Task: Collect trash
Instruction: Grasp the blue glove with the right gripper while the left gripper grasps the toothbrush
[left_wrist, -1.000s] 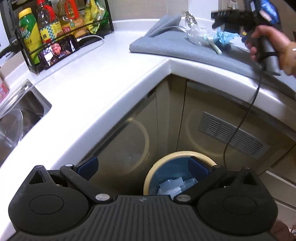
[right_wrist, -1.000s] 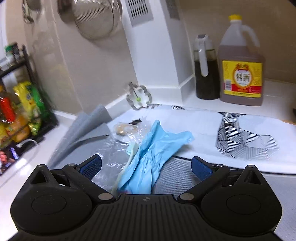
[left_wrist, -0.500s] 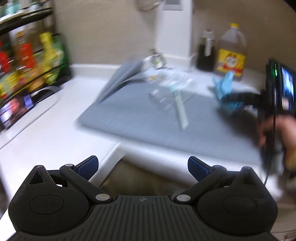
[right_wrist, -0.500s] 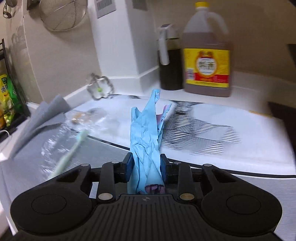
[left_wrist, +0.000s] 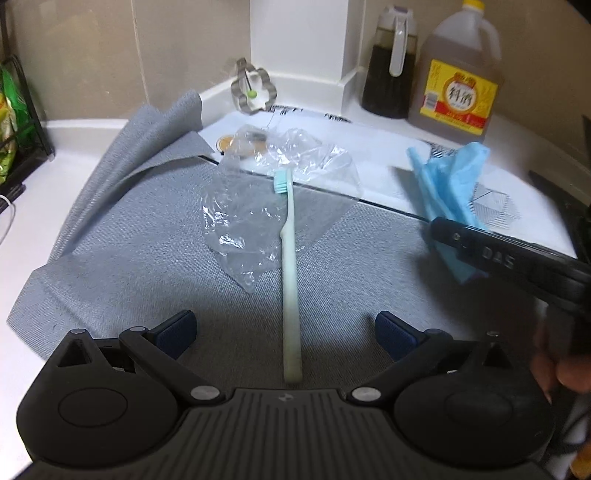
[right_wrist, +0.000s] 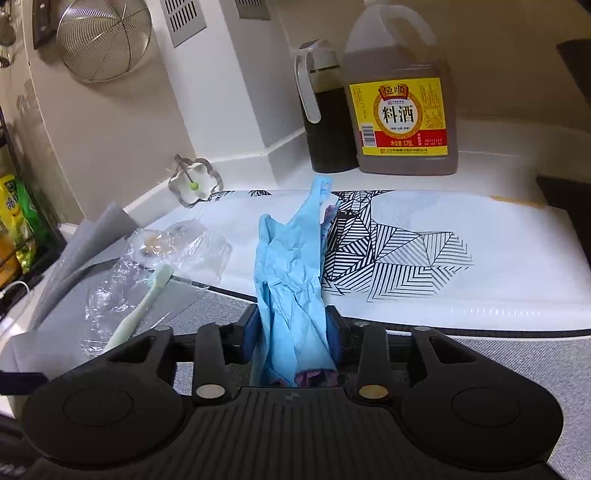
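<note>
A crumpled blue glove (right_wrist: 291, 280) stands up between the pads of my right gripper (right_wrist: 291, 325). The pads press on it from both sides, though the jaws are opening slightly. In the left wrist view the same glove (left_wrist: 450, 177) hangs at the right, above the counter. My left gripper (left_wrist: 284, 328) is open and hovers low over a pale green toothbrush (left_wrist: 290, 266); the handle's end lies between its fingers, untouched. The toothbrush rests across a crumpled clear plastic bag (left_wrist: 251, 221) on a grey mat (left_wrist: 129, 258).
A large cooking-wine jug (right_wrist: 402, 110) and a dark oil bottle (right_wrist: 325, 122) stand at the back. A flower-shaped metal ring (left_wrist: 253, 90) leans by the wall. A white board with black line pattern (right_wrist: 443, 258) lies behind the mat. A rack of packets (left_wrist: 11, 122) is at left.
My left gripper swung from above the floor bin up to the counter, over the toothbrush. My right gripper closed on the blue glove and lifted it off the mat.
</note>
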